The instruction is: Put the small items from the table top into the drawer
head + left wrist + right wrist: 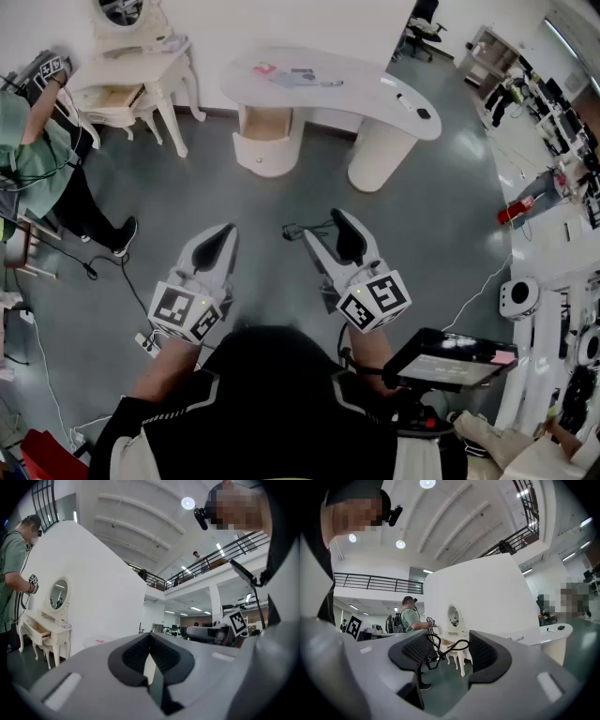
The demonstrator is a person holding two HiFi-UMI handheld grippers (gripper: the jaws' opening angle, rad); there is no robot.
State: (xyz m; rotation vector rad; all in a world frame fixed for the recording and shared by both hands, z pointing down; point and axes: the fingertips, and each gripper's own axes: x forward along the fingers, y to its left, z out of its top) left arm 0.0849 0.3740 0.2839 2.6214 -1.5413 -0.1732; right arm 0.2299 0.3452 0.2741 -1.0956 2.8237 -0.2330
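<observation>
**Small Items Sit on Curved Table, Grippers Well Apart**

Small items (298, 77) lie on the white curved table (375, 89), above the tan drawer (267, 122) under its top. Over the grey floor (441, 216), the left gripper (229, 229) has its jaws clenched together on nothing. The right gripper (319, 223) has its jaws released, spread and empty.

This looks like a large research lab or test hall with a staged home corner. A white partition wall (281, 19) stands on the grey floor (187, 197), with a dressing table (131, 70) and a curved white table (337, 89) before it. Crowded workbenches (562, 141) fill the right edge, and a railed balcony (220, 555) runs above.
</observation>
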